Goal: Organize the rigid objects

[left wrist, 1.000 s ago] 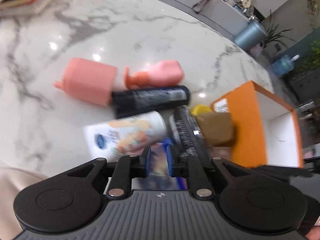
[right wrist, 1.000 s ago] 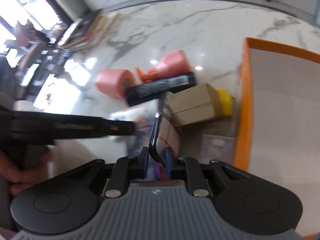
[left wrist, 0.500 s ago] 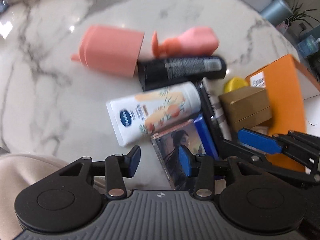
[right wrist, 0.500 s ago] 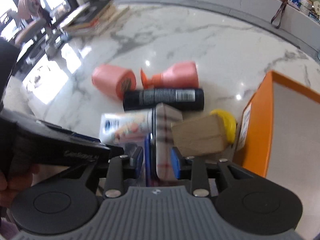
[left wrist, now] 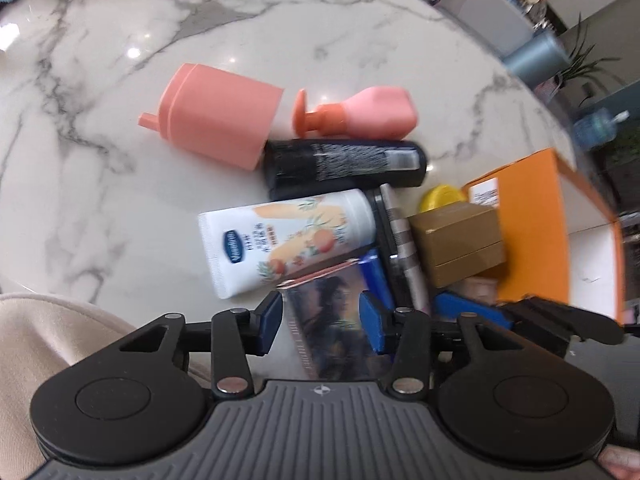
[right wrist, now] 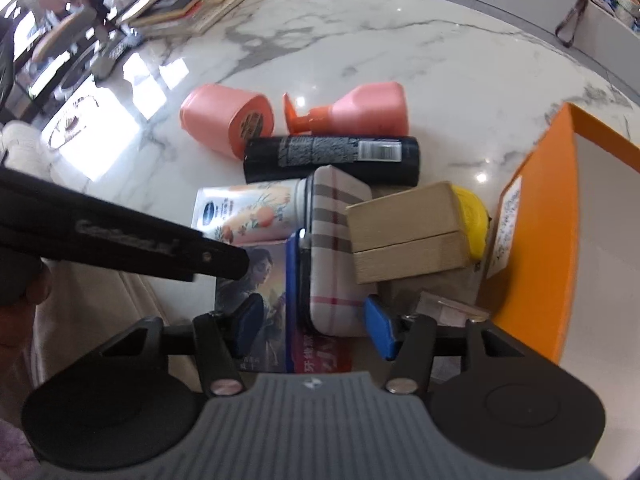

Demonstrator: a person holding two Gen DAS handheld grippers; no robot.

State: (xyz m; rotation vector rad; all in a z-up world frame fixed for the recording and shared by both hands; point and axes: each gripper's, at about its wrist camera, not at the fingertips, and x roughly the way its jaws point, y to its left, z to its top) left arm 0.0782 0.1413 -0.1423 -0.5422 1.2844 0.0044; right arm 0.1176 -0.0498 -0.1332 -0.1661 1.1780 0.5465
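the white marble desk [left wrist: 120, 184] holds a pile of things beside the orange box [right wrist: 536, 240]. both tongs have just been opening. the left tongs [left wrist: 320, 322] are spread over the picture box [left wrist: 332, 320]. the right tongs [right wrist: 316, 326] are spread around the striped case [right wrist: 336, 248], not pinching it.

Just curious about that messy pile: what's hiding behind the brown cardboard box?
A yellow round object pokes out behind the brown cardboard box, beside the orange box. Most of it is covered, so I cannot identify it.
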